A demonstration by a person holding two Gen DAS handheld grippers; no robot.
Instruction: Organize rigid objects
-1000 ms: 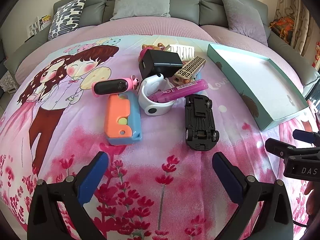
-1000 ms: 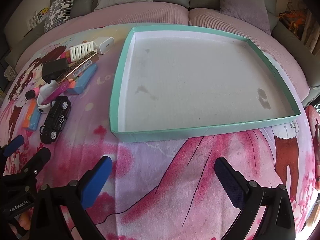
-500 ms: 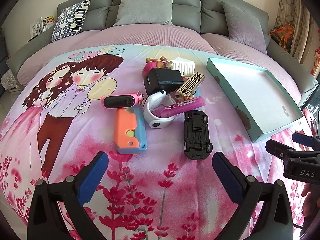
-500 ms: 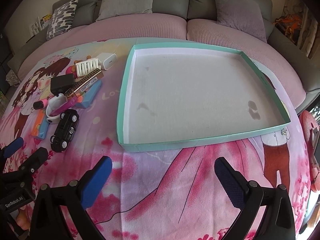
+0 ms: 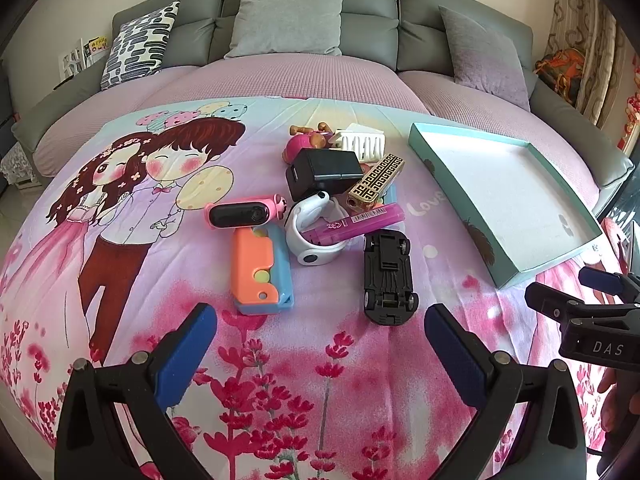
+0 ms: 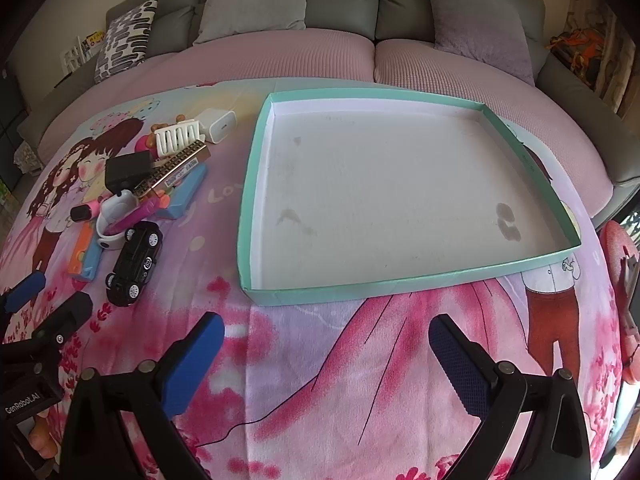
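Observation:
A pile of small objects lies on the cartoon blanket: a black toy car (image 5: 387, 276) upside down, an orange-and-blue case (image 5: 260, 270), a pink-and-black device (image 5: 244, 212), a white wristband gadget (image 5: 310, 232), a magenta marker (image 5: 352, 226), a black charger (image 5: 324, 170), a gold patterned bar (image 5: 376, 182) and a white ribbed block (image 5: 360, 142). The teal-rimmed tray (image 6: 256, 184) sits to their right, with nothing in it. My left gripper (image 5: 320, 344) is open, above the blanket in front of the pile. My right gripper (image 6: 326, 356) is open in front of the tray.
A grey sofa with cushions (image 5: 288, 20) runs along the back. A white plug adapter (image 6: 218, 124) lies beside the pile near the tray's far corner. The black toy car also shows in the right wrist view (image 6: 136, 262). Curtains and clutter (image 5: 568, 68) are at the far right.
Both grippers have pulled back and risen: the pile and the tray look smaller and farther, and more of the sofa shows. Nothing on the blanket has moved.

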